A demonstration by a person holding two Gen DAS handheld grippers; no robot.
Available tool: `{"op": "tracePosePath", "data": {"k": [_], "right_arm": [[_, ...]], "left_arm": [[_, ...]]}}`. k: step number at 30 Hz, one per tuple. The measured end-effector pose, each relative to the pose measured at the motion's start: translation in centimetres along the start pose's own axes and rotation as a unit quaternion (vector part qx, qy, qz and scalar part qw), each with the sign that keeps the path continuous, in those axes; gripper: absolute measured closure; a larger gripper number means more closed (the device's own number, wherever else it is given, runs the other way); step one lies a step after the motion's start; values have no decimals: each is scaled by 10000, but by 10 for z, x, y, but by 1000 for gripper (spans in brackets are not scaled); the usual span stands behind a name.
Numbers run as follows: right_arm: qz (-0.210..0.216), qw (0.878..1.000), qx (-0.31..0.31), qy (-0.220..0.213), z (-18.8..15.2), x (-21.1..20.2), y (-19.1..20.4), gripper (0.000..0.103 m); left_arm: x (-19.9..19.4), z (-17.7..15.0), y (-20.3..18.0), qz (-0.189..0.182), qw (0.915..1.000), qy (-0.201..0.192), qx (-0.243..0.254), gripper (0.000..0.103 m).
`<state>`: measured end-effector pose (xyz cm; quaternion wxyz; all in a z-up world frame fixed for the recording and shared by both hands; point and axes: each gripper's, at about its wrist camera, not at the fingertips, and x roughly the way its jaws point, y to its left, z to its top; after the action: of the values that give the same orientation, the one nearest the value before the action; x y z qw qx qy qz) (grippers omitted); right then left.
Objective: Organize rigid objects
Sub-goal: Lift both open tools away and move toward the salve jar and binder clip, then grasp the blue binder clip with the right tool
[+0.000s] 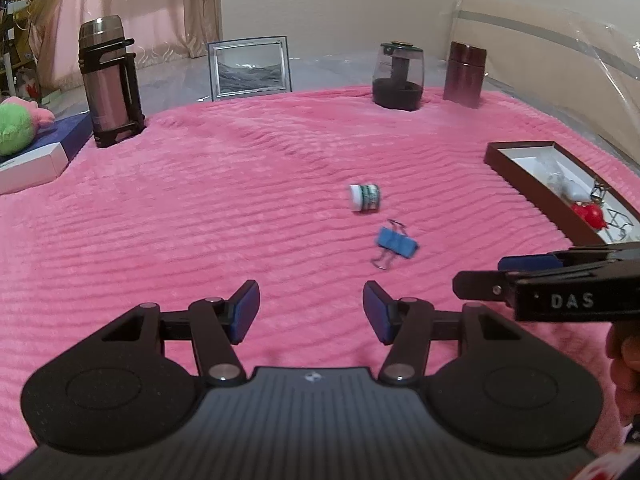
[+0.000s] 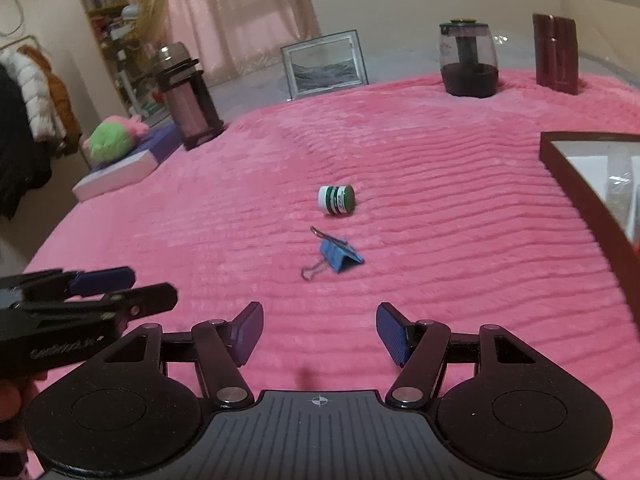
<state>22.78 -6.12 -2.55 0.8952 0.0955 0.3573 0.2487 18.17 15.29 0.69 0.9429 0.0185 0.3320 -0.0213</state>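
Both grippers are open and hold nothing. The blue clip (image 1: 397,243) lies on the pink blanket (image 1: 200,220), a little beyond the left gripper (image 1: 311,311) and to its right. From the right gripper (image 2: 319,332) the clip is just ahead, and the small jar (image 2: 336,199) lies farther behind it.

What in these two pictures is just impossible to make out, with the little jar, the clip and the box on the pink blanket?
- Small jar: label print too small and blurred, both views.
- Brown box: far end cut off by the right edge in both views; its clear and wire contents are a jumble.
- Blue binder clip: underside hidden against the blanket.
- Right tongs in the left view: seen side-on, gap unclear.
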Motion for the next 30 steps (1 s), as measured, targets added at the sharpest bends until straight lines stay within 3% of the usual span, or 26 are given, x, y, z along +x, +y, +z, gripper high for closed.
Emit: {"op": "tracePosePath", "data": {"k": [13,26,28,29,30], "right_arm": [[-285,9966,759,-128,18,90,4,45],[-1002,9932,480,-350,31,121,15,45],[-1079,9926,436,-347,31,123,17,51],[-1110,9925,394,-339,30,123,17,61],[-1120,9927,318,-317,30,122,15,61]], "left_arm": [[38,5,44,-82,9999,-12,-87,49],[50,3,52,-185,9995,-33,-259,48],[49,3,53,-171,9995,-30,-259,48],[48,4,53,-163,9995,-31,-252,48],[48,4,53,-157,9996,-26,-239,48]]}}
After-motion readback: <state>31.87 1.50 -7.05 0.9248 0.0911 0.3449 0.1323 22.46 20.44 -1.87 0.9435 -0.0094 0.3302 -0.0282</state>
